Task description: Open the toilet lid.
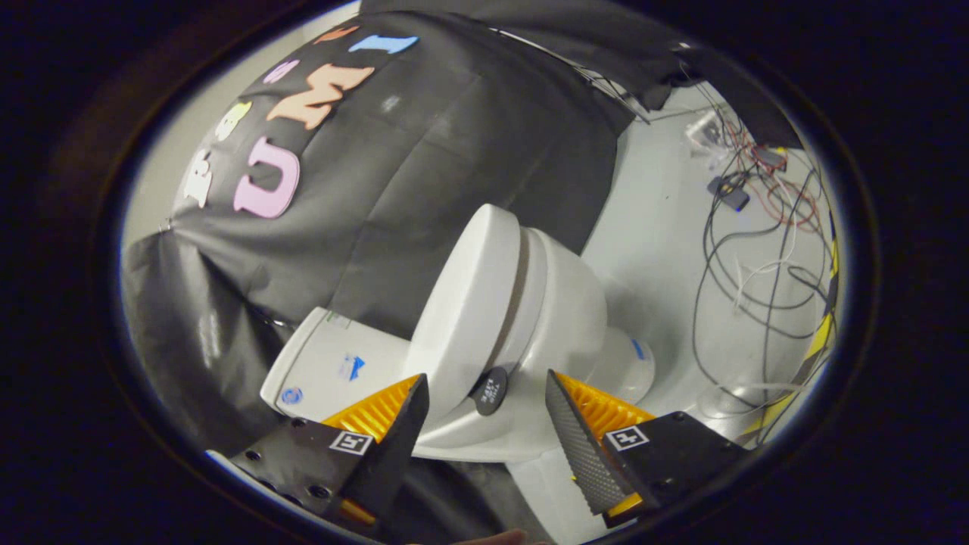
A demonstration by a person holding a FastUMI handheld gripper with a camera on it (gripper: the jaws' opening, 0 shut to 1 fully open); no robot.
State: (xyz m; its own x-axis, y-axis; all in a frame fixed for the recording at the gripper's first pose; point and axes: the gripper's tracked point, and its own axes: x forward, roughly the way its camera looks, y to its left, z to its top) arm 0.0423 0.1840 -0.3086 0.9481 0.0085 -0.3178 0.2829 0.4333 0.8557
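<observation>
Gripper view, rolled to one side so that the toilet (530, 318) appears tilted. The gripper (484, 390) is spread wide, its 2 fingers well apart and holding nothing. The toilet lid (465, 310) is closed, lying flat on the seat (522, 291) over the bowl (575, 318); its near edge sits just ahead of the fingers, in line with the gap between them and closer to the left finger (405, 420) than to the right finger (571, 435). No finger touches the lid. A small dark round button (490, 390) on the side of the bowl shows in the gap between the fingertips. The cistern (333, 367) stands beyond the left finger, against the black cloth wall (424, 151). Beyond the right finger and the bowl, the pale floor (658, 250) carries a loose tangle of cables (757, 265), and yellow-and-black striped tape (821, 337) lies past them.
</observation>
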